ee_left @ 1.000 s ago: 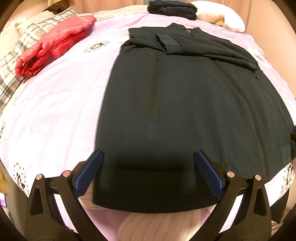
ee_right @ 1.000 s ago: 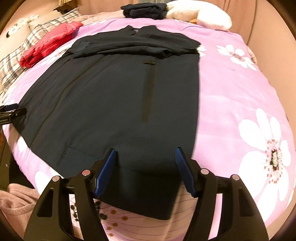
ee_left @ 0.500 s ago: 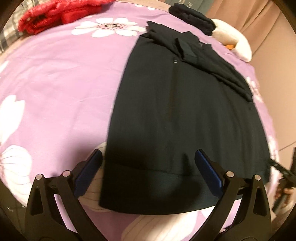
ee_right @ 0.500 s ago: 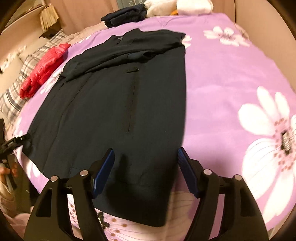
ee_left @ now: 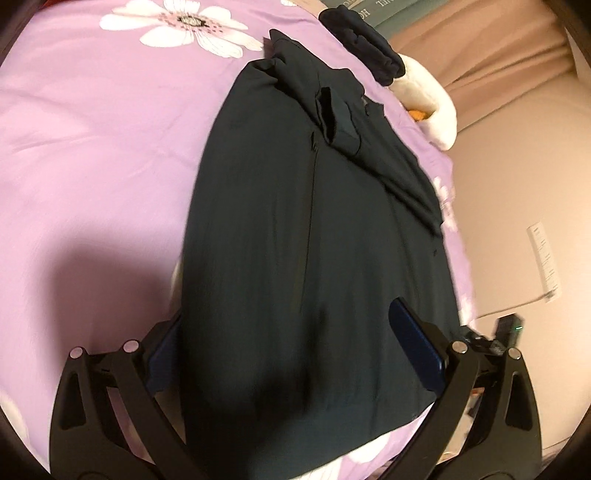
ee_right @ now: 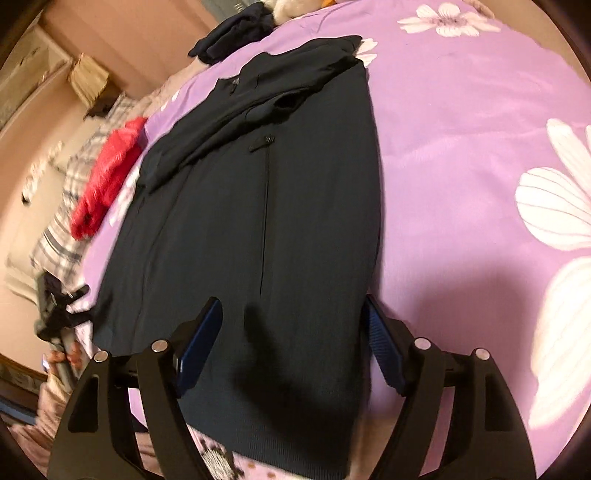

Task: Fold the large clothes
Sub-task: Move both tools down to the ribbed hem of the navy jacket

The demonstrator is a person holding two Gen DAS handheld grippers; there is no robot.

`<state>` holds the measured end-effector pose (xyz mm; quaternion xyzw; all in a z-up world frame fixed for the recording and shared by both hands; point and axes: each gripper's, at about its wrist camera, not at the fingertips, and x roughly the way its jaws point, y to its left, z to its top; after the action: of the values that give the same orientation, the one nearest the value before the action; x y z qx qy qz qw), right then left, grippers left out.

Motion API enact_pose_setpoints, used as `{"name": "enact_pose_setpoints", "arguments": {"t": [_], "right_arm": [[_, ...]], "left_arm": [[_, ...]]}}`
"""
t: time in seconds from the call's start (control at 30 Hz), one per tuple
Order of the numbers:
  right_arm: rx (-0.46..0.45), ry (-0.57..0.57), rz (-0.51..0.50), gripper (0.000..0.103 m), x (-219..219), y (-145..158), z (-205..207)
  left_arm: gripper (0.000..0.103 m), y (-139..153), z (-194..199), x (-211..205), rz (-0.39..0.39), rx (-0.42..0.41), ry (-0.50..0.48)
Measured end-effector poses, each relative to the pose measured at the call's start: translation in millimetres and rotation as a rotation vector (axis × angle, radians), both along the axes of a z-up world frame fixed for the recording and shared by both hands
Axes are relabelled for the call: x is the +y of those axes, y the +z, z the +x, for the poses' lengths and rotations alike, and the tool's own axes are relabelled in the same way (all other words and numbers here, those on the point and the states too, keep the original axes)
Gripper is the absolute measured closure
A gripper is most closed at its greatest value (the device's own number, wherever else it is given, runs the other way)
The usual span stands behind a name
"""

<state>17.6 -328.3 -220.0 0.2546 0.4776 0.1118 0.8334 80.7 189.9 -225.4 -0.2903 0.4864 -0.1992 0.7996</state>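
Observation:
A large dark jacket [ee_left: 314, 221] [ee_right: 258, 203] lies flat on the purple flowered bedspread [ee_left: 92, 147] [ee_right: 461, 166], its sleeves folded across the chest at the far end. My left gripper [ee_left: 286, 317] stands open over the near hem, straddling the left part; its left pad [ee_left: 164, 354] is at the jacket's left edge and partly hidden by it. My right gripper [ee_right: 291, 304] hangs over the hem's right part with its jaws opening; the cloth lies between them, not pinched, and the right pad [ee_right: 380, 339] is at the jacket's right edge.
A red puffy jacket [ee_right: 107, 177] and a plaid pillow [ee_right: 62, 221] lie at the far left. Folded dark clothes [ee_left: 369, 48] [ee_right: 236, 33] and a white plush thing [ee_left: 428, 107] sit at the head end. The bed's edge runs just under both grippers.
Both grippers have rolled and slid outward along the hem, the left toward the jacket's left edge, the right toward its right edge. The right jaws stand wider. The jacket has not moved.

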Motion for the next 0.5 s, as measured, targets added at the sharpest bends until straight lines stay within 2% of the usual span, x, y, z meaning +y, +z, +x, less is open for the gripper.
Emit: {"name": "enact_pose_setpoints", "arguments": {"t": [0.27, 0.4, 0.5], "right_arm": [[0.009, -0.014, 0.178, 0.026, -16, -8, 43], [0.019, 0.011, 0.228, 0.026, -20, -8, 45], [0.031, 0.065, 0.232, 0.026, -19, -7, 29]], "left_arm": [[0.002, -7, 35, 0, -0.154, 0.047, -0.034], [0.002, -7, 29, -3, -0.185, 0.044, -0.087], [0.002, -7, 16, -8, -0.163, 0.038, -0.145]]}}
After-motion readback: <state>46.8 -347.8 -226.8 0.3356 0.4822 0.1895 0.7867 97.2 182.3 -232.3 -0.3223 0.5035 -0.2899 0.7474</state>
